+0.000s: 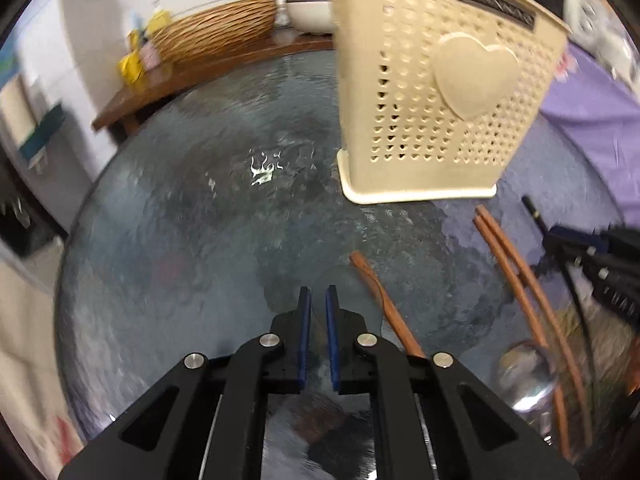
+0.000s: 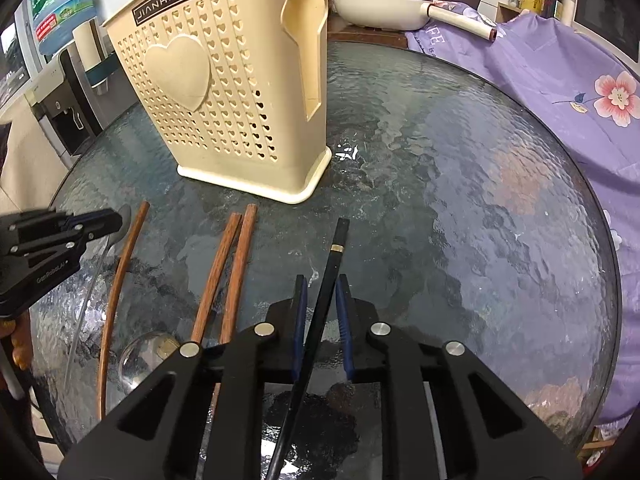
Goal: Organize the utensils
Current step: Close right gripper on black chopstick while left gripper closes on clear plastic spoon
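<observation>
The cream basket stands ahead of both grippers. The right gripper pinches a black chopstick. The left gripper is closed on a clear spoon. Either could slip out.

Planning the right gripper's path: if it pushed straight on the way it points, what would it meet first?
Pointing steeply down, the right gripper, with the black chopstick between its fingers, would probably meet the glass tabletop first; the cream utensil holder stands farther, to the left.
</observation>
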